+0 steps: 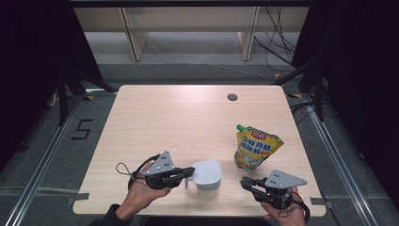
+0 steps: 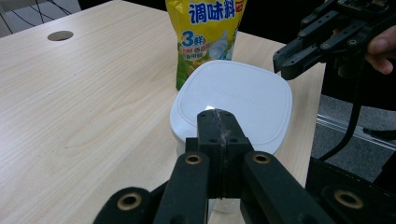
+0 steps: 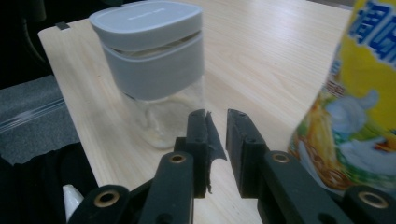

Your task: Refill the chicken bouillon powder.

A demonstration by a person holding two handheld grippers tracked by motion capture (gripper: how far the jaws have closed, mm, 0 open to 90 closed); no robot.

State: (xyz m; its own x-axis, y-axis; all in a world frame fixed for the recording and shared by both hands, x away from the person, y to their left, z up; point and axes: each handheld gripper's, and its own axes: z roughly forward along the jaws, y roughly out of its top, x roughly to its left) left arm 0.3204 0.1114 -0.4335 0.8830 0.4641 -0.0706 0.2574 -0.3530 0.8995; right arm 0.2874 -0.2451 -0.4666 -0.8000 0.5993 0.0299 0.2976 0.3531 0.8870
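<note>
On the table (image 1: 155, 117) stand two things: one clear jar (image 1: 207, 176) with a white lid near the front edge, and one yellow seasoning pouch (image 1: 256, 147) just behind and to the right of the jar. Left of the jar, the left gripper (image 1: 189, 172) has its jaws pressed together with its tips at the lid's edge, while right of the jar the right gripper (image 1: 244, 182) hovers apart from it, jaws parted by a narrow gap and empty.

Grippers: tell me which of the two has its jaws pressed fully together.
The left gripper, beside the white-lidded jar; the right gripper shows a narrow gap.
</note>
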